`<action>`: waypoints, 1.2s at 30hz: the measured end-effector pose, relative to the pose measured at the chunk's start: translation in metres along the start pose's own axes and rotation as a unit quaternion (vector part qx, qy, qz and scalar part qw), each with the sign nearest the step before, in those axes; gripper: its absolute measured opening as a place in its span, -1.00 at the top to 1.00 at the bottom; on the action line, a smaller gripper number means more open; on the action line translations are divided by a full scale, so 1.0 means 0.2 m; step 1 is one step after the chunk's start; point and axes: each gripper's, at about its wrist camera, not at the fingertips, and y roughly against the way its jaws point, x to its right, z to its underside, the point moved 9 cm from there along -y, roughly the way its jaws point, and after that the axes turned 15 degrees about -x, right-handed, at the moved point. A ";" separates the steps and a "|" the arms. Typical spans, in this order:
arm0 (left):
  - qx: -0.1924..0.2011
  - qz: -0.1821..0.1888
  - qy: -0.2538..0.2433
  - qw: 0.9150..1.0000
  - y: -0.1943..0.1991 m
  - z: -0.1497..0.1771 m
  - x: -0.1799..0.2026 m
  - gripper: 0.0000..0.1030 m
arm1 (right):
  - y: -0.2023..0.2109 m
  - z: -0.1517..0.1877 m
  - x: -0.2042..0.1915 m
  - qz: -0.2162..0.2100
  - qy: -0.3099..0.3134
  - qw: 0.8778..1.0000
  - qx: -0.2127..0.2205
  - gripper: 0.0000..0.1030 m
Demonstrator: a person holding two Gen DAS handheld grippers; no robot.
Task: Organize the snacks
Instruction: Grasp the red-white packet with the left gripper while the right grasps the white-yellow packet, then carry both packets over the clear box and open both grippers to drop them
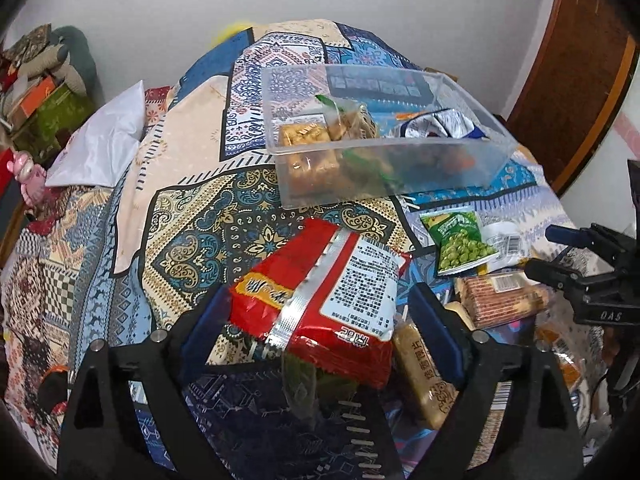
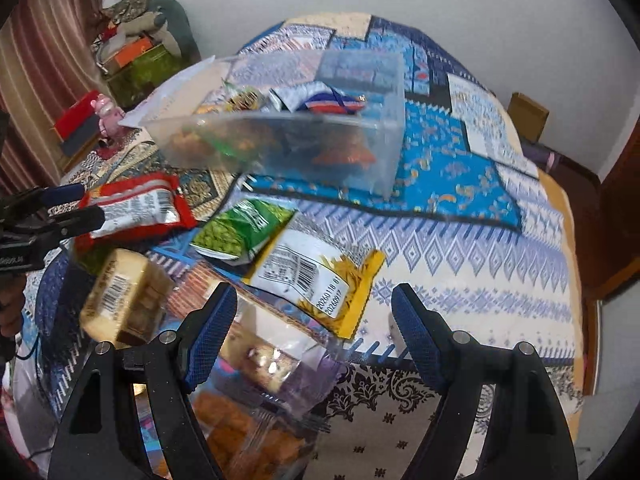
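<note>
I have the left gripper (image 1: 316,312) spread wide around the red snack bag (image 1: 320,300), which sits between the two blue pads; in the left wrist view I cannot tell whether either pad touches it, and the jaws are clearly not clamped. The bag's long axis runs away from me and a little leftward, its sealed end pointing up toward the clear plastic bin (image 1: 384,136). That bin lies straight ahead of the left gripper and slightly right, on the patterned bedspread (image 1: 192,208), with several snacks already inside. The left side is plainly the nearer one for this bag.

My right gripper (image 2: 312,344) is also spread and holds nothing; it hovers over a clear-wrapped pack (image 2: 272,360), with the green pea bag (image 2: 244,236) and yellow packet (image 2: 320,276) just beyond. From there the bin sits ahead and left.

I judge the next step is closing on the red bag and carrying it forward into the bin.
</note>
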 end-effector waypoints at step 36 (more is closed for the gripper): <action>0.038 0.006 0.002 0.999 0.01 -0.04 0.01 -0.09 | -0.07 -0.01 0.08 -0.048 -0.031 0.998 0.014 0.46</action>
